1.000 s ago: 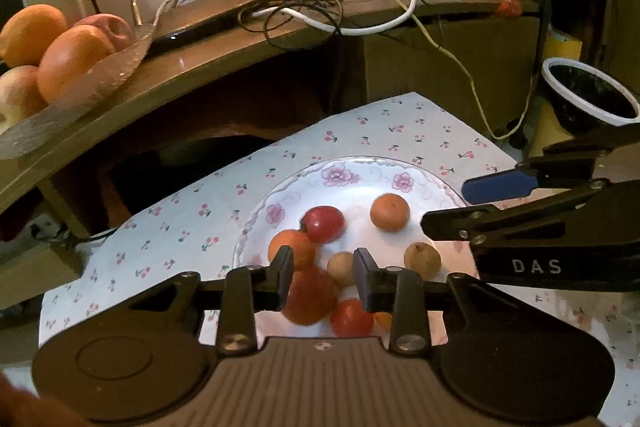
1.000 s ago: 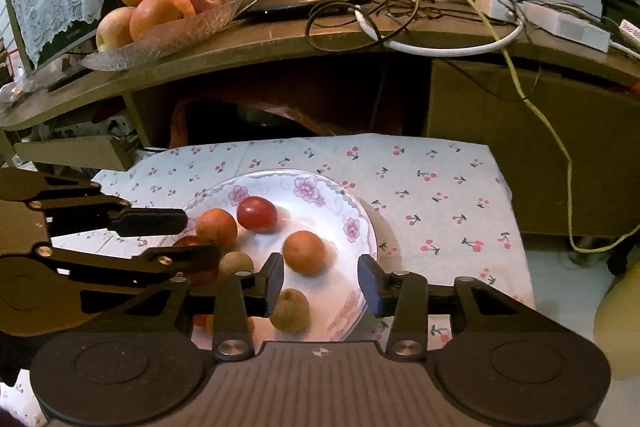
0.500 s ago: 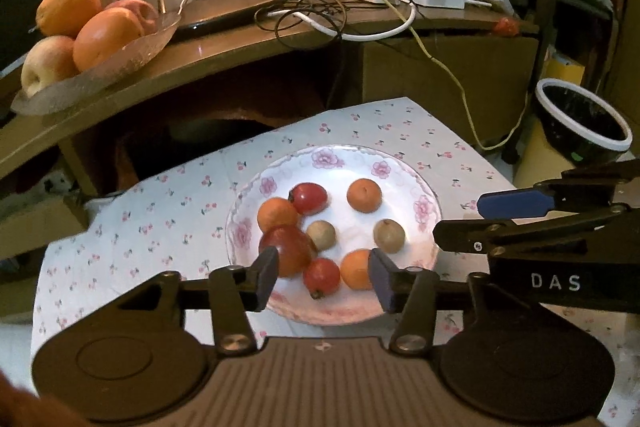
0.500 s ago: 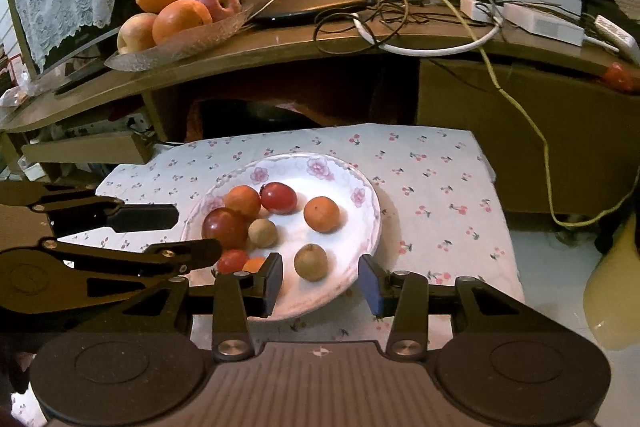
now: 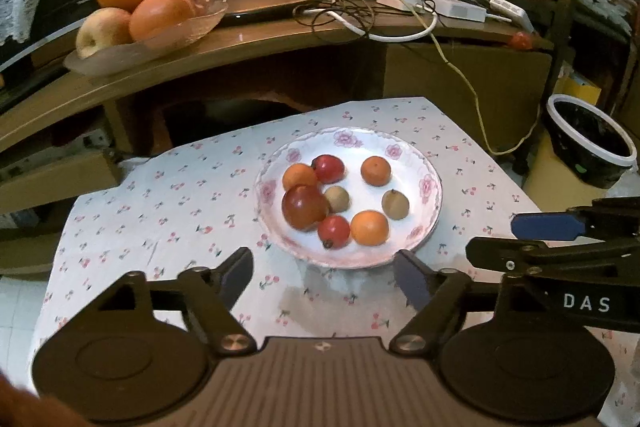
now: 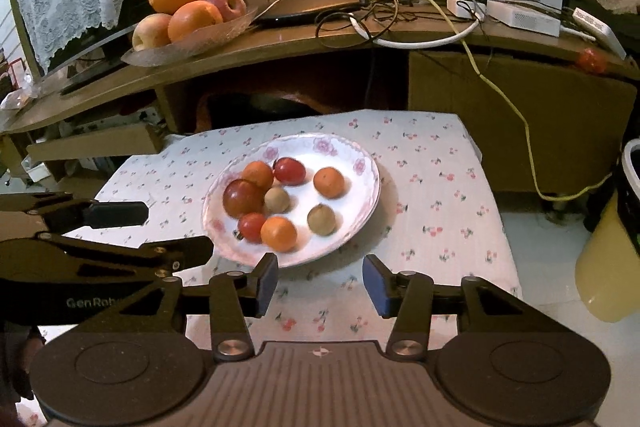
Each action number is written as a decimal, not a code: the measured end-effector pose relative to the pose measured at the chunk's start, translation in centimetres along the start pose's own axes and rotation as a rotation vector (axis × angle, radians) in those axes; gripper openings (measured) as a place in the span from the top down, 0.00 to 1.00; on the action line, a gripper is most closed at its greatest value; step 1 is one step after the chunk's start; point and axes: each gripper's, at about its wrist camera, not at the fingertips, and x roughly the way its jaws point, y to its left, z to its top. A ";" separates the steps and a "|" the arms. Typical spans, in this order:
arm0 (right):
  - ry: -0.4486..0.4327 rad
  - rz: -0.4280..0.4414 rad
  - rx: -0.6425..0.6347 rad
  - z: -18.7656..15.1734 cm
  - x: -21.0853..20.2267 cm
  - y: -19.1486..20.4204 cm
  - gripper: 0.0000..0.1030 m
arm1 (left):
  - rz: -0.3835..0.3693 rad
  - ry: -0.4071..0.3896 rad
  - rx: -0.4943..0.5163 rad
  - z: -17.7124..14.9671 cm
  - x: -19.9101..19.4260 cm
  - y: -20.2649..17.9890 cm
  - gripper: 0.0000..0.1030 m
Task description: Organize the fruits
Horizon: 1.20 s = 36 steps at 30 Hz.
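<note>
A white plate with pink flowers [image 5: 430, 187] [image 6: 366, 167] sits on a cherry-print tablecloth [image 5: 180, 207]. It holds several small fruits: a big dark red one [image 5: 304, 207] [image 6: 242, 197], orange ones [image 5: 370, 227], small red ones [image 5: 333, 231] and brownish-green ones [image 5: 395, 203]. My left gripper [image 5: 324, 277] hovers just before the plate's near rim, its jaws opening wide, nothing between them. My right gripper [image 6: 319, 281] hovers there too, jaws opening, with nothing in them. Each gripper shows at the side of the other's view.
A wooden shelf [image 5: 280, 39] behind the table carries a glass dish of oranges and apples [image 5: 132, 11], a router and tangled cables [image 5: 352, 11]. A small red fruit [image 5: 520, 39] lies at the shelf's right end. A black bucket with a white rim [image 5: 592, 143] stands at right.
Both grippers have drawn back from the plate, which now looks smaller and farther. The left jaws let go of the dark red fruit and spread wide. The right jaws widened a little.
</note>
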 end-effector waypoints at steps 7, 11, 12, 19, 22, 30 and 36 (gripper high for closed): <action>0.010 -0.003 0.009 -1.7 -1.4 0.8 0.50 | 0.036 -0.004 -0.009 -1.8 -1.8 0.1 0.08; 0.012 -0.001 0.010 -2.4 -1.9 1.3 0.50 | 0.053 -0.002 -0.001 -2.6 -2.3 -0.1 0.07; 0.012 0.000 0.011 -2.5 -2.0 1.4 0.50 | 0.056 -0.003 -0.001 -2.7 -2.5 -0.1 0.07; 0.014 0.005 0.027 -3.2 -2.7 1.6 0.50 | 0.077 -0.012 0.006 -3.3 -3.3 -0.5 0.05; 0.014 0.005 0.027 -3.4 -3.0 1.7 0.50 | 0.085 -0.013 0.009 -3.5 -3.6 -0.6 0.04; 0.014 0.009 0.020 -3.9 -3.5 2.1 0.50 | 0.112 -0.013 0.004 -4.0 -4.3 -0.5 0.03; 0.017 0.010 0.019 -4.2 -3.7 2.4 0.50 | 0.118 -0.004 -0.003 -4.3 -4.5 -0.5 0.03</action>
